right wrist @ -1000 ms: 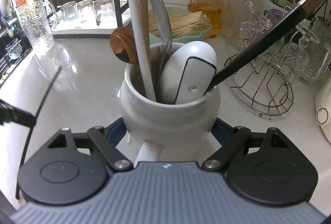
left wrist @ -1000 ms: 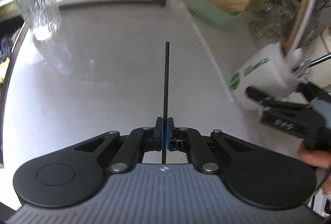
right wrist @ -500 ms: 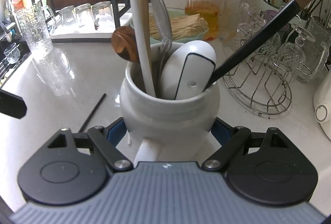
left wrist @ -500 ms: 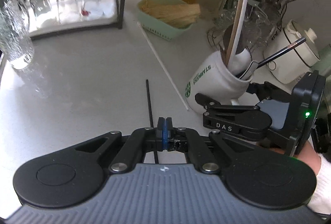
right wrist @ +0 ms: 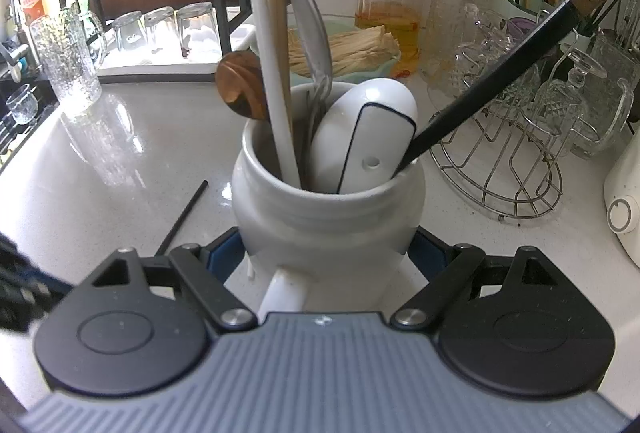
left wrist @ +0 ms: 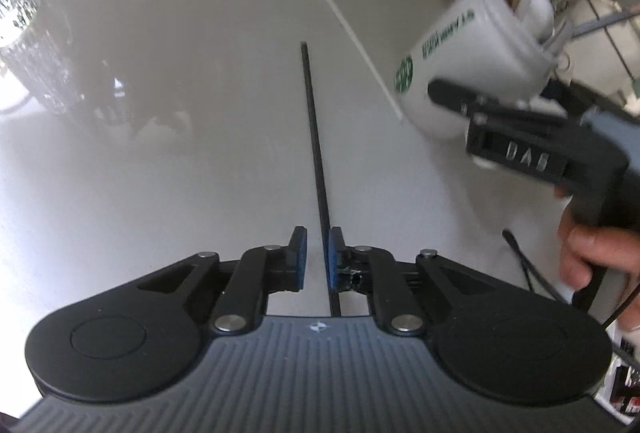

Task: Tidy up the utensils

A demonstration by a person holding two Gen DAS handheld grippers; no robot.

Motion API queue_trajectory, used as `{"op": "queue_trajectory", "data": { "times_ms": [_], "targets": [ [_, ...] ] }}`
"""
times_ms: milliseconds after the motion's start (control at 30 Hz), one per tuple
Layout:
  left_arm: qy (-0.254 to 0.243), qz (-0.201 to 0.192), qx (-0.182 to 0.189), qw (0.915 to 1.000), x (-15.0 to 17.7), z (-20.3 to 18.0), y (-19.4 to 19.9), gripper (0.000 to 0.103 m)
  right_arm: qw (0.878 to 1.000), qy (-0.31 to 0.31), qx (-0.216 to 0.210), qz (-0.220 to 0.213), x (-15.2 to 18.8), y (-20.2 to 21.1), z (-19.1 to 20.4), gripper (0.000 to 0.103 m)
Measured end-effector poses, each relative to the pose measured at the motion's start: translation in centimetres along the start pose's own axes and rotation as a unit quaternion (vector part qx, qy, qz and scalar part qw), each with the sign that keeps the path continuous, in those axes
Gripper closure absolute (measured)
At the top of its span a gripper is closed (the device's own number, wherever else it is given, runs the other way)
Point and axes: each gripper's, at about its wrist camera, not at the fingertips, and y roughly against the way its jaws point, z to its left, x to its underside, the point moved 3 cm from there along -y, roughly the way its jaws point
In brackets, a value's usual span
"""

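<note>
**A:** Take the white mug (right wrist: 328, 209) as the landmark and go from its left. What stands there, and why?

**B:** Far to its left is a tall textured glass (right wrist: 66, 61) near the edge of the desk (left wrist: 160, 81), well out of the way. Closer, still left of the mug, a thin black chopstick (left wrist: 314, 137) lies flat on the desk. The left claw (left wrist: 316, 257) is right over its near end, jaws opening, with the stick between them. It runs close beside the right-hand pad; the left-hand one stands clear, so I judge nothing pinches it now.

**A:** So why lay it down there?

**B:** My guess is a release or a re-grip: flat on the desk, it can be taken at a better spot before it goes into the mug. A white chopstick (left wrist: 344, 25) also lies just left of the mug, its near end almost at the base.

**A:** And the mug itself?

**B:** The right claw (right wrist: 328, 253) is clamped on its lower body, handle toward the camera, likely to steady it while utensils go in. Inside are a wooden spoon (right wrist: 240, 89), a metal spoon (right wrist: 310, 29), a white ladle (right wrist: 368, 129), and a black chopstick (right wrist: 500, 73) that leans out to the right.

**A:** Right of the mug?

**B:** A wire rack (right wrist: 516, 177) with glasses, not part of this job as far as I can judge.
</note>
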Motion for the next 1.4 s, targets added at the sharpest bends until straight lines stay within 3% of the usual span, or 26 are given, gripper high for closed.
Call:
{"op": "queue_trajectory", "data": {
  "times_ms": [400, 567, 767, 1133, 1400],
  "targets": [
    [-0.038, -0.01, -0.036, 0.9986, 0.1, -2.5, -1.2, 0.091, 1.0, 0.001, -0.001, 0.001, -0.1, 0.0, 0.1, 0.013],
    [-0.048, -0.01, -0.064, 0.9967, -0.9, -3.6, -1.8, 0.097, 1.0, 0.0, -0.001, 0.0, 0.0, 0.0, 0.1, 0.013],
    [-0.058, -0.017, -0.073, 0.9955, -1.6, -3.7, -1.4, 0.099, 1.0, -0.001, 0.0, 0.0, 0.0, 0.0, 0.1, 0.013],
    [-0.037, -0.053, -0.058, 0.9962, -2.9, -2.8, 2.8, 0.099, 1.0, -0.004, 0.002, -0.005, 0.0, 0.0, 0.1, 0.013],
    [-0.045, -0.116, -0.045, 0.9912, -4.0, -3.9, 8.4, 0.099, 1.0, -0.006, 0.003, -0.007, 0.0, 0.0, 0.1, 0.013]
  ]
}}
